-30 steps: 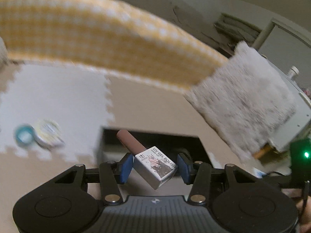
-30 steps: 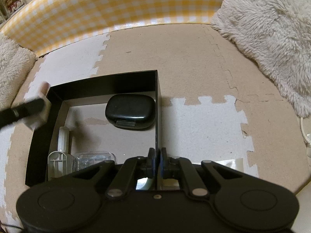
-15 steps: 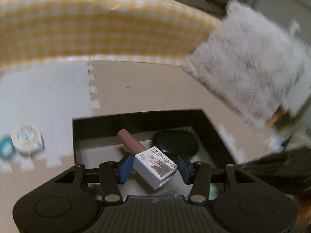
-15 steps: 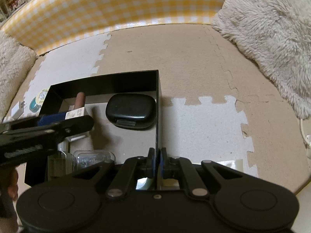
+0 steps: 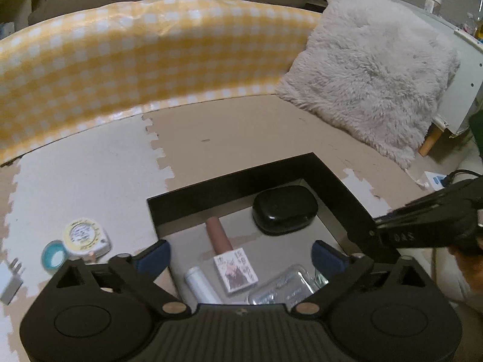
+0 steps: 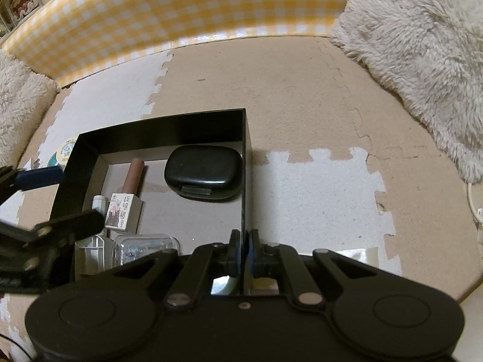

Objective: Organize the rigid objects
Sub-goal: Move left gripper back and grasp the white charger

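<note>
A black box (image 6: 157, 129) is sitting mid-frame on beige-and-white puzzle mats (image 6: 317, 187). A yellow-and-white gingham barrier (image 5: 120, 60) is curving across the top, a shaggy grey-white cushion (image 5: 368, 81) lying upper right.

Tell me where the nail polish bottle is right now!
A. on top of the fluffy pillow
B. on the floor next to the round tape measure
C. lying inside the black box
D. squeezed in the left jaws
C. The nail polish bottle lies flat on the floor of the black box, beside the black case, and the left gripper has its jaws spread wide and empty.
</note>
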Demonstrator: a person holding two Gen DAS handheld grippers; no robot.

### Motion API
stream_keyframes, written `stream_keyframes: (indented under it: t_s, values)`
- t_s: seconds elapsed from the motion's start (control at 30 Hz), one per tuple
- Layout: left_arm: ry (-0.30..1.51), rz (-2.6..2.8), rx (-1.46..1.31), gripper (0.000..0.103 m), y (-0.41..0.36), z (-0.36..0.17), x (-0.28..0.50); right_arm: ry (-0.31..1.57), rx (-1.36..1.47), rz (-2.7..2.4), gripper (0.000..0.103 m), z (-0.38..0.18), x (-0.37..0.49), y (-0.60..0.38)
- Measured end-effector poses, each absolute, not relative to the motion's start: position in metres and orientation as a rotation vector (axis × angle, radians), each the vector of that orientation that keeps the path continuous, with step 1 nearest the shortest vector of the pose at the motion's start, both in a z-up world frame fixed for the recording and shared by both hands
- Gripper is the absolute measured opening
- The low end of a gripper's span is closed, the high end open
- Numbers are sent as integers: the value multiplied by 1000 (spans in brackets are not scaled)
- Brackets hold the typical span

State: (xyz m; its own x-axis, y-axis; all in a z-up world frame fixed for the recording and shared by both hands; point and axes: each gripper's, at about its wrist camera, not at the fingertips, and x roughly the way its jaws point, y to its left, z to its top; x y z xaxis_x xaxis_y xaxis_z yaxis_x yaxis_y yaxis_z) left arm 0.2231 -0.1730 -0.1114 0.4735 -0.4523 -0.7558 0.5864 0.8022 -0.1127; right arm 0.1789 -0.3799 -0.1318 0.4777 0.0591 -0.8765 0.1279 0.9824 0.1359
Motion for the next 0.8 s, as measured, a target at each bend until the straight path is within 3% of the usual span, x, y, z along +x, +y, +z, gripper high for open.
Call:
stream_keyframes:
  t_s: [0.8]
  values:
    - [812, -501, 37, 103, -80, -75, 201, 1085, 172, -51, 5, -132, 178, -378]
